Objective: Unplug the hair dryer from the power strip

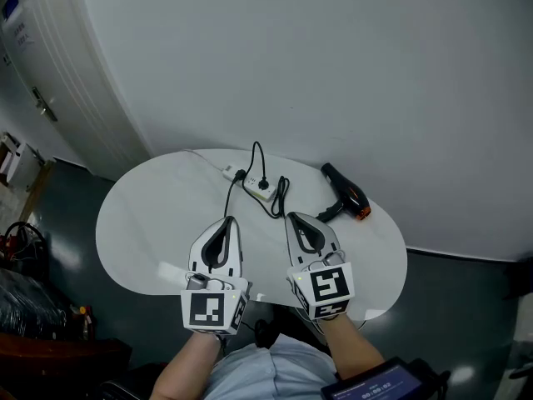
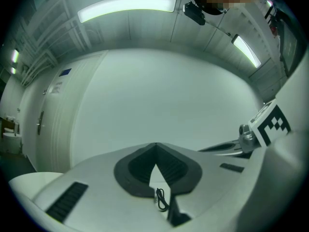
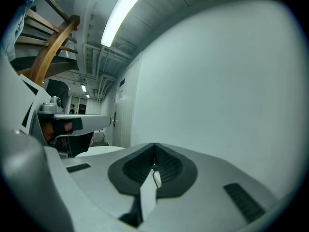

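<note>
Showing the opening stage of the unplugging, as I judge it: nothing is gripped yet. My left claw [image 1: 228,220] and right claw [image 1: 292,217] hang side by side over the near half of the white oval counter [image 1: 141,223]. Both point toward the white power strip [image 1: 260,189], which lies near the counter's far edge. Each claw is pinched together at the tips and empty. Through the slit beneath the left claw's meeting tips, the left gripper view shows only a loop of black cord [image 2: 161,200] on the counter.

The hair dryer [image 1: 349,195], black with an orange end, lies on its side to the right of the strip and apart from it. A black plug [image 1: 240,175] at the strip's left end and a second plug [image 1: 265,183] mid-strip seem seated. I cannot tell for sure which one's cord runs to the dryer.

Next, in my judgement, one claw must spread and close on the dryer's plug while the other pins the strip, so that it does not lift with the pull. The black cords tangled around the strip lie in the path and could snag a claw.

Surroundings: a plain white wall behind, a door [image 1: 33,82] at far left, and dark clutter on the floor below it.
</note>
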### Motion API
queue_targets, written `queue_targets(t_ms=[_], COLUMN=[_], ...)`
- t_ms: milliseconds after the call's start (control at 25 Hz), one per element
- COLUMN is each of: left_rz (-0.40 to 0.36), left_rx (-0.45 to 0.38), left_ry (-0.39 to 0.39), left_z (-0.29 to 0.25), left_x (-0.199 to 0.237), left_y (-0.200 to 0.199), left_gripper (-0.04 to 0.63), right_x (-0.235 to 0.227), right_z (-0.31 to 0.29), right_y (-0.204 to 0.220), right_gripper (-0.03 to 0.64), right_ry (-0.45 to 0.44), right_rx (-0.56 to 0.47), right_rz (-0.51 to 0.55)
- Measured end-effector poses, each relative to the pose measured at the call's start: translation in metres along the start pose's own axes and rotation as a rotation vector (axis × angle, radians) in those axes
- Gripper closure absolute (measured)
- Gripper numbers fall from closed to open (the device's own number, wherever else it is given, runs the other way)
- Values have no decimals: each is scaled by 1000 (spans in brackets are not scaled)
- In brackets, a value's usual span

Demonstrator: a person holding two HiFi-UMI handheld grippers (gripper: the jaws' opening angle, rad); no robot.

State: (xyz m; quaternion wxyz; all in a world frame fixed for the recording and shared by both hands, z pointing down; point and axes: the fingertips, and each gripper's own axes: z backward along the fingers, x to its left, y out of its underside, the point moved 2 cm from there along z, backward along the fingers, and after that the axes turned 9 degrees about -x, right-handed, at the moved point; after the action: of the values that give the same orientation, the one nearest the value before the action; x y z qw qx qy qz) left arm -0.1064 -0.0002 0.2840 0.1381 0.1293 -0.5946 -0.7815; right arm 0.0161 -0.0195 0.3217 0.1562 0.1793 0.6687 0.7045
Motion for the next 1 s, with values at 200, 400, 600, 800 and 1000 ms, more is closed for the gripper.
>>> queue_targets(t_ms=[200, 400, 600, 800, 1000], left_rz=[-3, -12, 23, -28, -29], left_rx=[14, 29, 37, 61, 75], left_ry=[2, -8, -40, -34, -64], left_z=[-12, -33, -60, -89, -120], left_x=[4, 16, 28, 43, 58], left_y=[8, 17, 20, 30, 40], left_gripper=[597, 597, 597, 597, 597], right_x=[-11, -22, -32, -47, -64], right_z=[-13, -35, -63, -94, -121], right_y=[4, 10, 11, 9, 9], right_gripper=[615, 615, 615, 615, 615], right_ry=[12, 8, -7, -16, -39], right_rx=[5, 13, 12, 7, 1], right_rz=[-6, -23, -34, -50, -61])
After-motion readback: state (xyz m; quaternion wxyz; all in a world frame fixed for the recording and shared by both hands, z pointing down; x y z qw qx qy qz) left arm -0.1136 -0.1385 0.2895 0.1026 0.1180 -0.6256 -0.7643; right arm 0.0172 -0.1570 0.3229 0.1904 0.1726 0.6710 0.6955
